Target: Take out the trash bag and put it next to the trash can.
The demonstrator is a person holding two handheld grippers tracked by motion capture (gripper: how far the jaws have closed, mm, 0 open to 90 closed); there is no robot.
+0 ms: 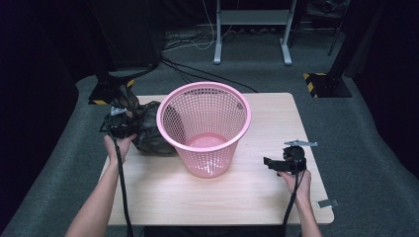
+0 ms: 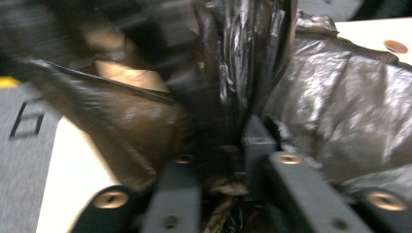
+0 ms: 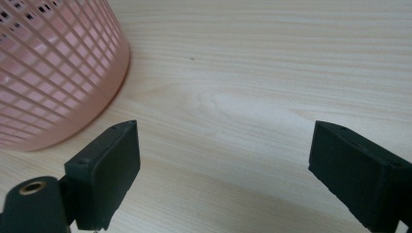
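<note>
Black crinkled plastic bag (image 2: 340, 107) sits bunched between the jaws of your left gripper (image 1: 118, 126), which stand narrowly apart around a fold of it, at the left edge of the pale wooden worktop (image 1: 163, 192). Your right gripper (image 3: 223, 160) hovers low with jaws wide and empty, just beside the pink mesh plastic basket (image 1: 205, 128) standing mid-worktop.

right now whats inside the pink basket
Nothing: through the open top of the pink basket only its bare pink floor shows. The near wall hides a strip of that floor. The crumpled dark plastic bag lies outside, against its left side.
</note>
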